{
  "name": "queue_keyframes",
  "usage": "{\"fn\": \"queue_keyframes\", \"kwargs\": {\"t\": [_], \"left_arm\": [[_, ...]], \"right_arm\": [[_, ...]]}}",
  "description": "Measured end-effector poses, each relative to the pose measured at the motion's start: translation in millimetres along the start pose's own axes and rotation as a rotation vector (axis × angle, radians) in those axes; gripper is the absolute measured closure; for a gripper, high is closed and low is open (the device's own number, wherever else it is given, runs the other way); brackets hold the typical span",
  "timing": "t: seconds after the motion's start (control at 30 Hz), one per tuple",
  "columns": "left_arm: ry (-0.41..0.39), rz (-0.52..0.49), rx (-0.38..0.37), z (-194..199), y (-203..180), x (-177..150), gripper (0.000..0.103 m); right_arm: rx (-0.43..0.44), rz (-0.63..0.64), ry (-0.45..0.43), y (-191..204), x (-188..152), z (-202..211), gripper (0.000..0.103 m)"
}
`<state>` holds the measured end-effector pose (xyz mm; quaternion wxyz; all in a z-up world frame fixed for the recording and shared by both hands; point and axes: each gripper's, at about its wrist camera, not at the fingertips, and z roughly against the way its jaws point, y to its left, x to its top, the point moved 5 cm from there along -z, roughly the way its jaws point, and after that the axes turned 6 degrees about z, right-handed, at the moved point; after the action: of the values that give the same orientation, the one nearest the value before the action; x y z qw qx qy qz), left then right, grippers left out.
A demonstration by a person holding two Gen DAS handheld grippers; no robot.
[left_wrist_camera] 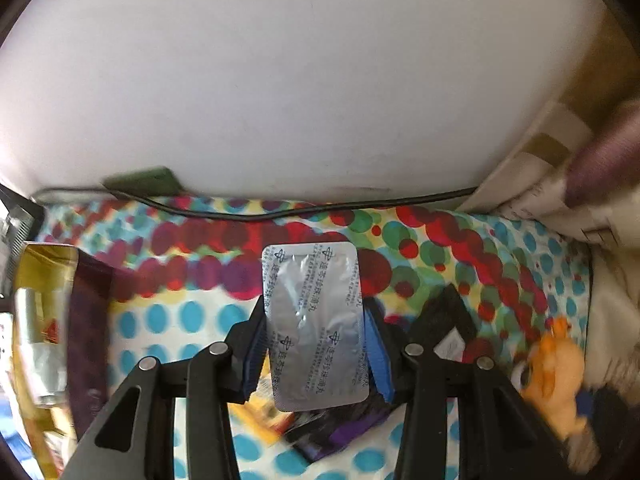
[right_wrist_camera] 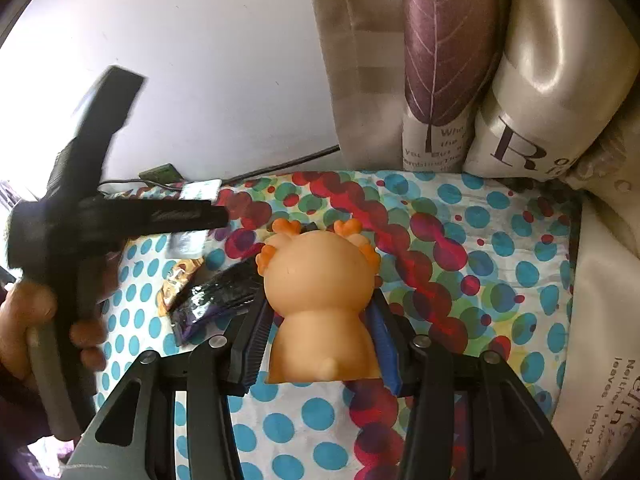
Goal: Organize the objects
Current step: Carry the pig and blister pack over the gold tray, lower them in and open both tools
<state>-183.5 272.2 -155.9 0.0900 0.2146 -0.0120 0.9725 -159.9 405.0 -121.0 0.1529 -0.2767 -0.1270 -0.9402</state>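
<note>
Between the blue-padded fingers of the left gripper (left_wrist_camera: 316, 344) sits a silver foil blister pack (left_wrist_camera: 316, 328), pinched by its long edges and held above a polka-dot bedsheet (left_wrist_camera: 192, 316); its lower end hides part of a yellow packet (left_wrist_camera: 260, 412) and a dark purple wrapper (left_wrist_camera: 336, 432) lying on the sheet below. At the left edge a gold box (left_wrist_camera: 40, 320) is blurred and cut off by the frame. Over on the right, the right gripper (right_wrist_camera: 320, 320) has its fingers pinching an orange toy figure (right_wrist_camera: 318, 300) around the body, seen from behind so its face is hidden. Behind the toy, part of a dark object shows, too covered to identify. A hand (right_wrist_camera: 36, 328) at the left of the right wrist view grips the other tool's handle, motion-blurred. Pillows (right_wrist_camera: 540, 80) lean against the white wall (right_wrist_camera: 200, 40), their printed lettering partly cropped.
</note>
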Motion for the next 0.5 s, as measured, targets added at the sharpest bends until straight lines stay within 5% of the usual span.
{"fn": "queue_keyframes", "kwargs": {"t": [0.23, 0.5], "left_arm": [[-0.092, -0.069, 0.040, 62.1, 31.9, -26.6, 0.058], [-0.121, -0.018, 0.106, 113.7, 123.6, -63.7, 0.058]], "right_arm": [[0.026, 0.045, -0.022, 49.9, 24.8, -3.9, 0.058], [0.123, 0.166, -0.043, 139.2, 36.5, -7.6, 0.058]]}}
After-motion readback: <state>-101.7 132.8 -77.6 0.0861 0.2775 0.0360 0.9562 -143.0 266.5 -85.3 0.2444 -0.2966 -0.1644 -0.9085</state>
